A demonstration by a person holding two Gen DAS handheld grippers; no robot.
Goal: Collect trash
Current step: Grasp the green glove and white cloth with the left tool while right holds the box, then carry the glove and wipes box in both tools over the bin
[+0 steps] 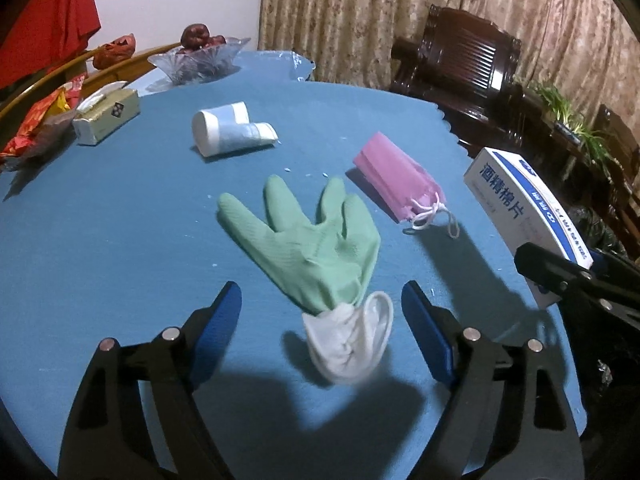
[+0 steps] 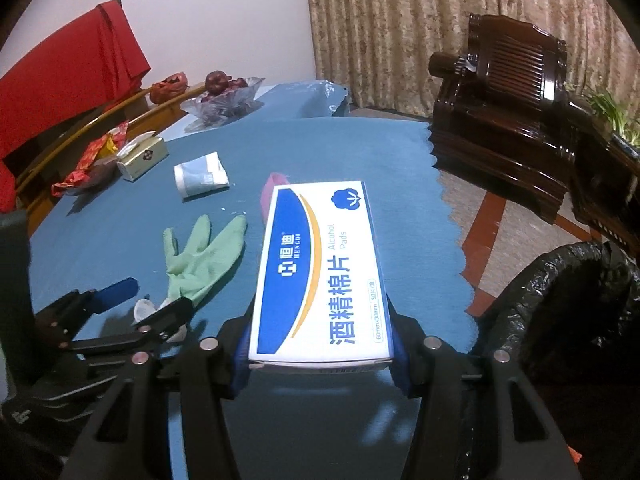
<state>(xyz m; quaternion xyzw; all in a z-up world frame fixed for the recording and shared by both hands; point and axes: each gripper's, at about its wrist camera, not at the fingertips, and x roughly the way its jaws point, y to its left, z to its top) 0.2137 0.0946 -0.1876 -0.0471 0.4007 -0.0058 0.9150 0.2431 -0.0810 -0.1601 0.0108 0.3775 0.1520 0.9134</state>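
We see the right gripper (image 2: 320, 354) clamped on a light, stiff alcohol-pad box (image 2: 320, 272), raised near a black-lined bin (image 2: 568, 300); the left gripper (image 1: 322, 320) stands apart around a limp green glove (image 1: 316, 240) on the blue table (image 1: 120, 240); its bunched white cuff (image 1: 348, 344) seems the easiest hold.
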